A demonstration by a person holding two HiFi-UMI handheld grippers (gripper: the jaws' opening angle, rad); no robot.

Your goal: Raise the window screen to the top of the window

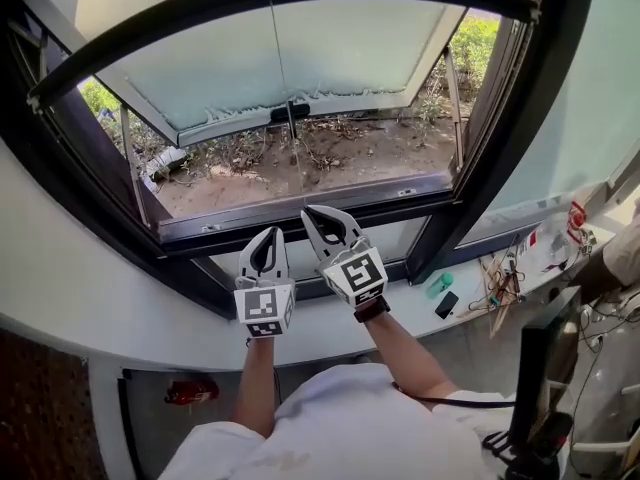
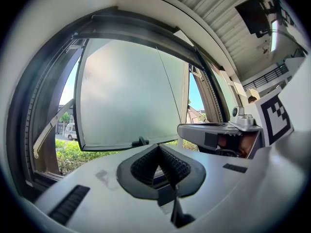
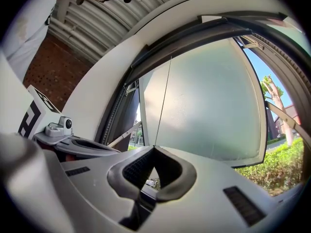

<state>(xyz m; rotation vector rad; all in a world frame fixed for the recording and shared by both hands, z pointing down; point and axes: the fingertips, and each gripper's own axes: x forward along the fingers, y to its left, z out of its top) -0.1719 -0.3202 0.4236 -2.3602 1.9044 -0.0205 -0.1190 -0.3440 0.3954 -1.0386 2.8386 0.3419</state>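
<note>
**Raising the Window Screen: Rail Low in the Window Frame**

Progress: judged from the head view, the task is at an early stage. The grey bottom rail (image 1: 300, 206), taken here to belong to the window screen, lies close to the lower edge of the window frame (image 1: 520, 118). Nearly the full height of the window frame remains to be covered before the rail reaches the top. The mesh itself cannot be made out. The frosted sash (image 1: 300, 58) stands tilted outward beyond the window frame, with ground and shrubs visible beneath it.

Hand-held gripper state: the left hand-held gripper (image 1: 268, 236) and the right hand-held gripper (image 1: 312, 213) each have their jaws together at the tips. Their own views show no object pinched between the pads.

Position: both hand-held grippers sit side by side near the middle of the lower edge of the window frame, tips pointing toward the rail. The rail lies directly above and ahead of the tips. The right tip appears to reach it; the left tip sits just below. Actual contact cannot be confirmed.
</note>
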